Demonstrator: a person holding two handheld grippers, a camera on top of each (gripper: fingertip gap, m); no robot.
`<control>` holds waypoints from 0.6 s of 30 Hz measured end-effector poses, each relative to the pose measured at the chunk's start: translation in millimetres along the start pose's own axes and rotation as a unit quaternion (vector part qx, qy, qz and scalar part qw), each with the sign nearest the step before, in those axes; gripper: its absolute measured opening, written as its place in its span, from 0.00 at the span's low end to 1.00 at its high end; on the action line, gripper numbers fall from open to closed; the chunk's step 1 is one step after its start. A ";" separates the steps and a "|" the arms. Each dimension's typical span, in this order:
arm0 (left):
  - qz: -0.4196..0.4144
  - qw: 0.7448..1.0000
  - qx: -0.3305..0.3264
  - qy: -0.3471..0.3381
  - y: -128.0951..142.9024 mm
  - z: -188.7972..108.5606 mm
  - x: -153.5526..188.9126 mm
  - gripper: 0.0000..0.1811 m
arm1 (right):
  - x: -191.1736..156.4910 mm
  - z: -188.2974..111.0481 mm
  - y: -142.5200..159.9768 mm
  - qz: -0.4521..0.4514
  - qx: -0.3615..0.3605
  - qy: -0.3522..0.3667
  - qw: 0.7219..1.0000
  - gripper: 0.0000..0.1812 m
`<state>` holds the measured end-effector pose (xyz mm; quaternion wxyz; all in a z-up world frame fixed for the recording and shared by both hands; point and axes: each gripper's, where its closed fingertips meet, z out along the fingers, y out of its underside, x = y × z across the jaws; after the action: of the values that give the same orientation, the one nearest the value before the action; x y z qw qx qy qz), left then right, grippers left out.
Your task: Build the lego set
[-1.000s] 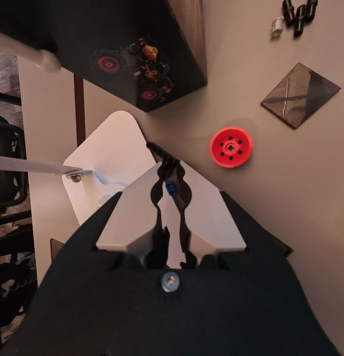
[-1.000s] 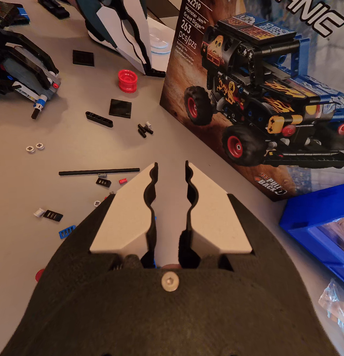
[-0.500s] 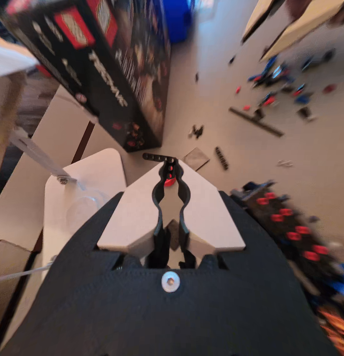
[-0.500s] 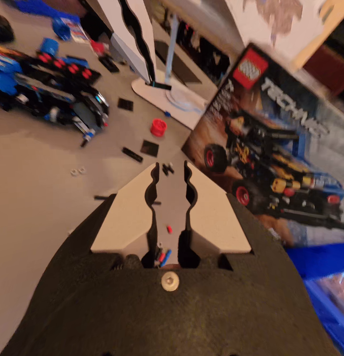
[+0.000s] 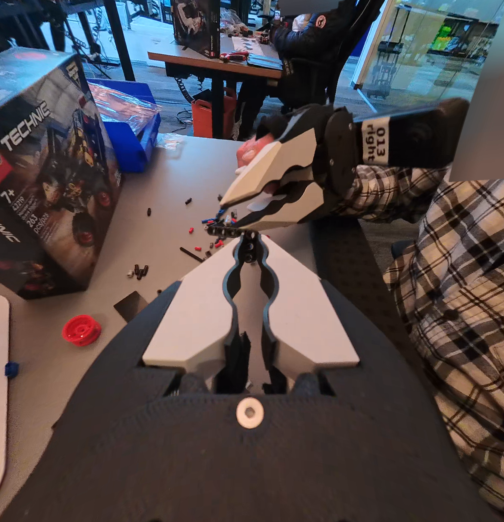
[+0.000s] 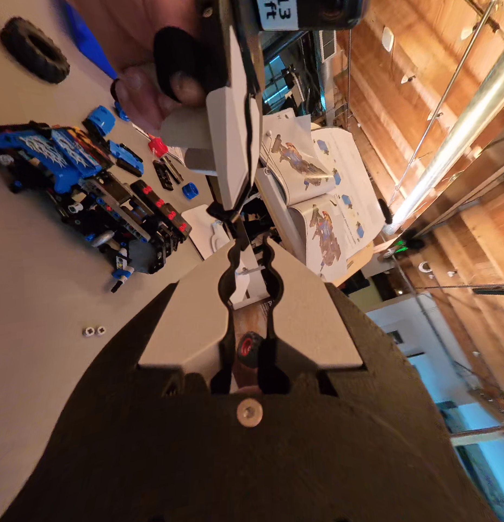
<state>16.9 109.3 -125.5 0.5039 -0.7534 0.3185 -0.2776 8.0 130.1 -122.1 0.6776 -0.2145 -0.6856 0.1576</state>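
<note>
My left gripper [image 5: 249,243] is shut on a black holed beam [image 5: 224,230] and holds it above the grey table [image 5: 166,197]; the beam sticks out crosswise past its tips. My right gripper [image 5: 231,214] comes in from the right, open, with its tips at the beam's end. In the right wrist view the right gripper [image 6: 250,245] is open and the left gripper [image 6: 228,209] hangs down from above with the black beam [image 6: 216,210] at its tips. The partly built blue and black truck [image 6: 84,180] lies on the table at left.
The set's box [image 5: 47,169] stands at left with a blue bin [image 5: 126,132] behind it. A red wheel hub [image 5: 81,330], small loose parts [image 5: 205,245] and a black tyre [image 6: 34,50] lie on the table. An open instruction booklet [image 6: 315,169] stands behind. A plaid sleeve [image 5: 443,282] fills the right. Both grippers' tips are close together, under 4 cm apart.
Both grippers have lifted off the table and swung to face each other. The left still holds the black beam. The right's open tips now reach the beam.
</note>
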 end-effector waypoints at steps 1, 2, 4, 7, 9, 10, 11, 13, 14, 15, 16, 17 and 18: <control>-0.009 1.000 0.007 0.006 -0.6 -0.3 2.7 0.03 | -2.6 1.0 -0.6 -0.011 -0.002 0.000 1.000 0.07; -0.020 1.000 0.014 0.012 -1.6 -1.1 4.6 0.02 | -4.5 1.3 -2.3 -0.016 0.000 -0.002 1.000 0.05; -0.033 0.999 0.028 0.022 -4.0 -4.5 7.0 0.03 | -5.5 1.4 -6.3 -0.020 0.008 0.000 1.000 0.03; -0.049 0.997 0.048 0.047 -9.7 -8.3 17.0 0.03 | -8.5 2.3 -10.2 -0.025 0.012 -0.003 1.000 0.02; -0.047 0.997 0.047 0.047 -9.0 -8.4 20.5 0.03 | -9.1 1.7 -13.5 -0.027 0.018 -0.003 0.999 0.02; -0.052 0.996 0.052 0.053 -10.1 -9.1 23.0 0.02 | -8.9 1.0 -15.9 -0.028 0.023 -0.002 0.999 0.02; -0.057 0.995 0.057 0.057 -11.1 -9.9 25.0 0.02 | -8.7 0.5 -18.1 -0.026 0.028 -0.002 0.999 0.02; -0.061 0.994 0.066 0.069 -11.6 -11.0 30.6 0.00 | -9.2 0.9 -21.5 -0.028 0.032 -0.002 0.999 0.03; -0.065 0.992 0.070 0.077 -11.7 -10.8 34.4 0.00 | -10.0 1.2 -23.3 -0.032 0.034 -0.002 0.999 0.04; -0.065 0.992 0.073 0.076 -11.1 -9.6 36.5 0.00 | -12.6 0.8 -26.1 -0.036 0.039 -0.007 0.999 0.03; -0.058 0.993 0.078 0.061 -10.7 -8.5 34.7 0.00 | -15.0 0.1 -29.5 -0.040 0.046 -0.011 0.998 0.01; -0.058 0.993 0.080 0.058 -9.2 -7.8 34.8 0.00 | -17.7 0.5 -30.5 -0.042 0.045 -0.016 0.998 0.00; -0.065 0.994 0.071 0.058 -4.3 -6.5 34.6 0.00 | -21.4 2.6 -27.3 -0.045 0.035 -0.024 0.998 0.00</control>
<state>35.2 80.5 -115.8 0.5182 -0.7172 0.2771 -0.3745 3.0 96.0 -126.8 0.6742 -0.1556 -0.7051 0.1554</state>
